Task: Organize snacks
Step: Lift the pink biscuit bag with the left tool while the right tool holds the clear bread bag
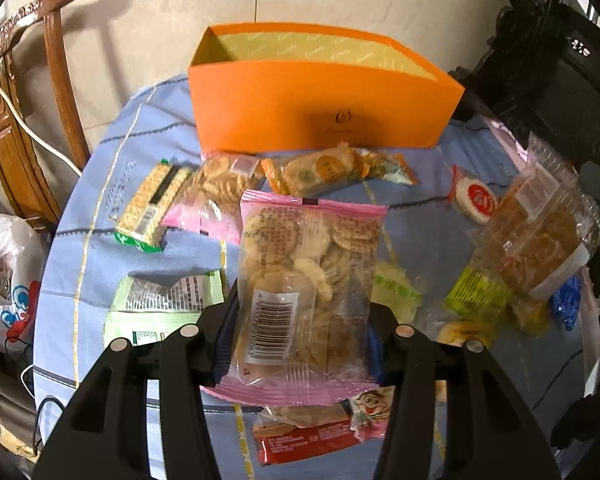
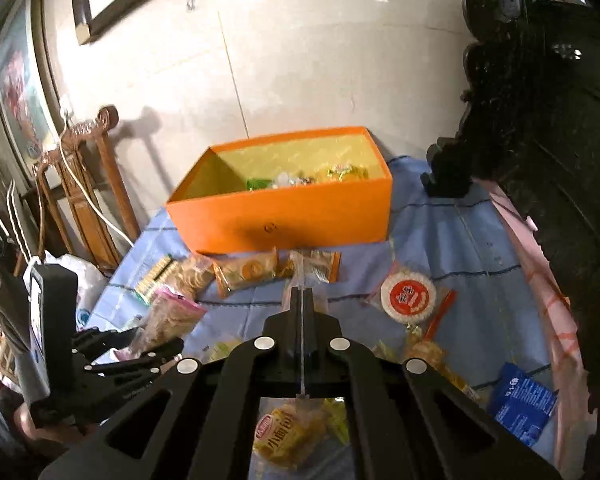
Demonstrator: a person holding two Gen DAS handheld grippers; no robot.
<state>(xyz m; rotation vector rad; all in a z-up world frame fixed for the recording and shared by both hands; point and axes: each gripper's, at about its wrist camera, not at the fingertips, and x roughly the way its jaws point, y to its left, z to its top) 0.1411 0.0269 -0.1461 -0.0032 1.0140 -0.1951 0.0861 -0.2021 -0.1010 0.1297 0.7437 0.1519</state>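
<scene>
Left wrist: left gripper clamps pink cracker bag above blue cloth; orange box at 12 o'clock. Right wrist: right gripper pinched on clear bread bag; orange box at 12.

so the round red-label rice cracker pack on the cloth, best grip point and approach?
Take the round rice cracker pack by its crimped end seal at lower right, coming from the near right side. It lies flat on the blue tablecloth, so the disc offers no edge, while the thin seal sticks out. The right gripper is probably occupied, clamping a clear wrapper.
</scene>
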